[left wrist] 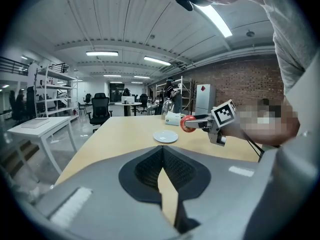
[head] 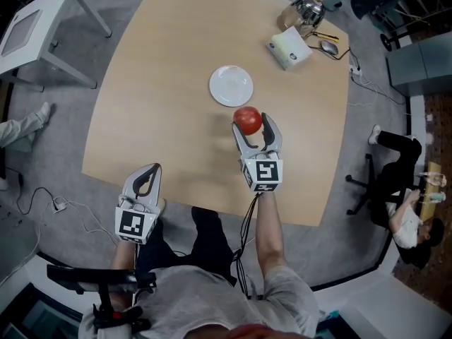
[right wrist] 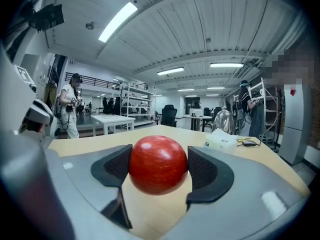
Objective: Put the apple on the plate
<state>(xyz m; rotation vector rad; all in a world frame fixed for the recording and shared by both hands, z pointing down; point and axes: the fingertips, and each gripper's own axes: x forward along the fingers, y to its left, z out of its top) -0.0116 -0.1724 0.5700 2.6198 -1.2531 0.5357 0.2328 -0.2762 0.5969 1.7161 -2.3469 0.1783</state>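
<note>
A red apple (head: 247,120) sits between the jaws of my right gripper (head: 253,128), which is shut on it and holds it above the table, just short of the white plate (head: 231,85). In the right gripper view the apple (right wrist: 158,164) fills the gap between the two dark pads. From the left gripper view the apple (left wrist: 188,123) and the plate (left wrist: 165,136) show at a distance. My left gripper (head: 146,182) hangs over the table's near edge at the left, shut with nothing in it.
The wooden table (head: 155,104) carries a white tissue box (head: 289,49), a metal kettle (head: 308,8) and a computer mouse (head: 329,46) at its far right corner. A white side table (head: 39,30) stands far left. A seated person (head: 402,203) is at the right.
</note>
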